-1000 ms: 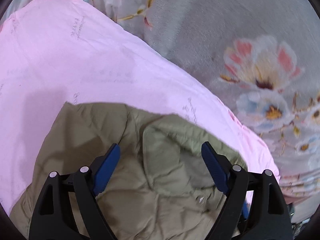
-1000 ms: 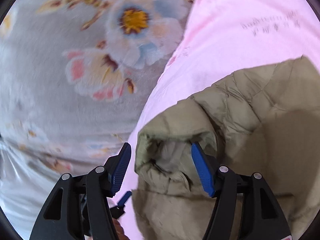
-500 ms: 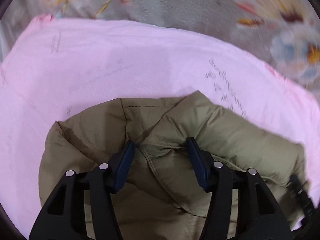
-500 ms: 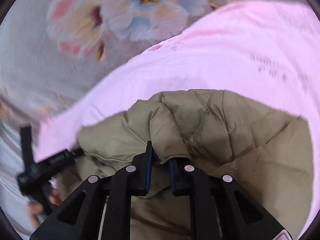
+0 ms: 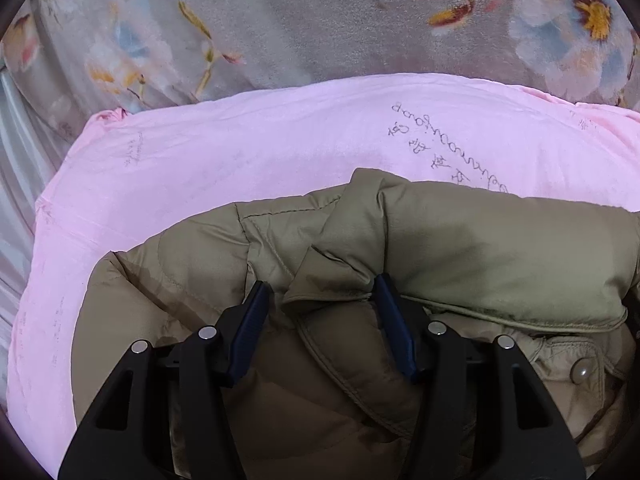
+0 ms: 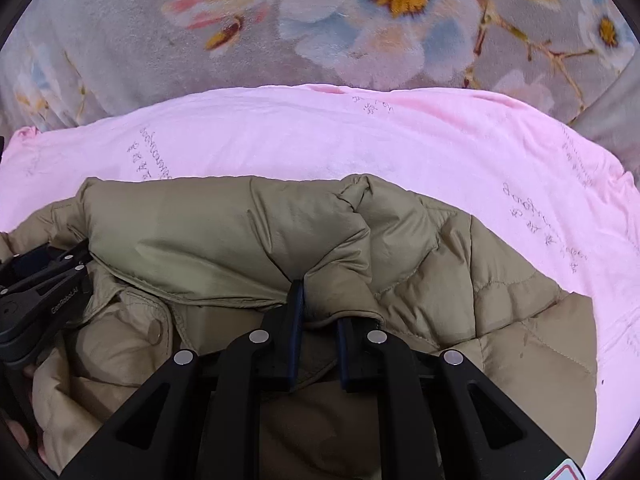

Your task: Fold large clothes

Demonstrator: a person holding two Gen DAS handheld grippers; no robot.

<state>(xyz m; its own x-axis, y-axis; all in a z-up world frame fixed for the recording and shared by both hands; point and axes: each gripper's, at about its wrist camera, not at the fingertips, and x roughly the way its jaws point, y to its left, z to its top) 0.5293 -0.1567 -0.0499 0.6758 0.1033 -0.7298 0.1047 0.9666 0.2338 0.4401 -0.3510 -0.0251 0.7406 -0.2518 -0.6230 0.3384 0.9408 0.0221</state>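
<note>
An olive quilted puffer jacket (image 5: 480,248) lies on a pink sheet (image 5: 240,152), its collar end toward me. My left gripper (image 5: 322,300) is partly closed, with a fold of the jacket's collar between its blue pads; the left pad (image 5: 252,320) stands a little off the fabric. My right gripper (image 6: 320,312) is shut on a fold of the jacket (image 6: 224,232) near the collar. The left gripper's body (image 6: 36,292) shows at the left edge of the right wrist view.
The pink sheet (image 6: 400,140) carries faint printed writing and lies on a grey floral blanket (image 6: 360,20). The blanket also shows in the left wrist view (image 5: 320,20). A snap button (image 5: 580,370) sits on the jacket's placket.
Both grippers came down onto the jacket's collar end. The right gripper closed on a fold; the left gripper narrowed around another fold. The jacket's top edge is now bunched up.
</note>
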